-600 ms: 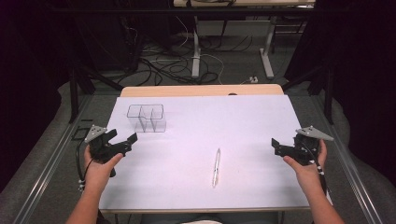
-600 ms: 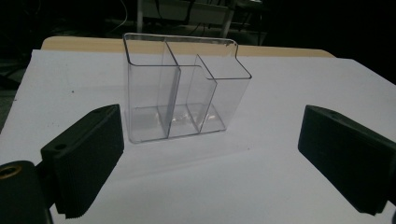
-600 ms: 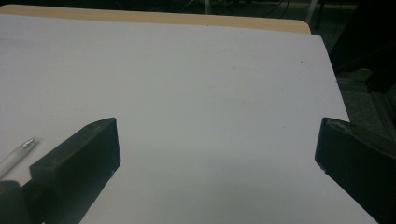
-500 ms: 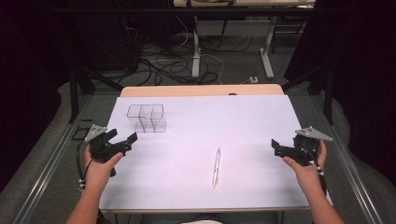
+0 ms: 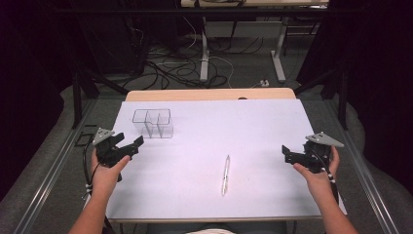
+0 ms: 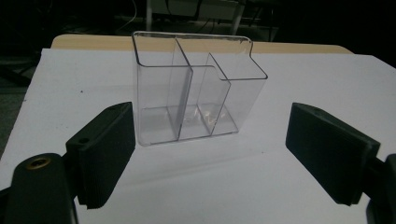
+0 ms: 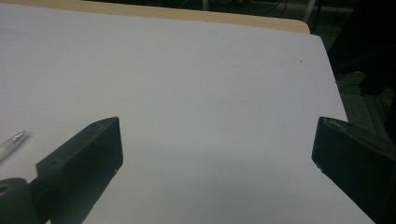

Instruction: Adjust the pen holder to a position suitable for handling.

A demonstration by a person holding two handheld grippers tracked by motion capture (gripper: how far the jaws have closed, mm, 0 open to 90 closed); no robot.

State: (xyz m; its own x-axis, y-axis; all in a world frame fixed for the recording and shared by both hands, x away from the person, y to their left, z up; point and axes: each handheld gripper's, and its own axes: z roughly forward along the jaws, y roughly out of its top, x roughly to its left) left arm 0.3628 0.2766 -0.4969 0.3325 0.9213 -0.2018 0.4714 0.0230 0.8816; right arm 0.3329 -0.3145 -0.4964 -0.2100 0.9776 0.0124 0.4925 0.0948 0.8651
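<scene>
A clear plastic organiser (image 5: 153, 123) with three compartments stands at the table's far left, empty and upright; it sits straight ahead of the jaws (image 6: 196, 93) in the left gripper view. A white pen (image 5: 225, 174) lies near the table's middle front, and its tip (image 7: 13, 142) pokes in at the left edge of the right gripper view. My left gripper (image 5: 135, 145) hovers open just in front of the organiser, holding nothing. At the table's right edge my right gripper (image 5: 287, 153) is open and empty, pointing toward the middle.
The white table top (image 5: 253, 131) has a wooden strip (image 5: 209, 94) along its far edge. Beyond it are cables (image 5: 170, 68) and desk legs on a dark floor. Metal rails (image 5: 48, 170) run along both sides of the table.
</scene>
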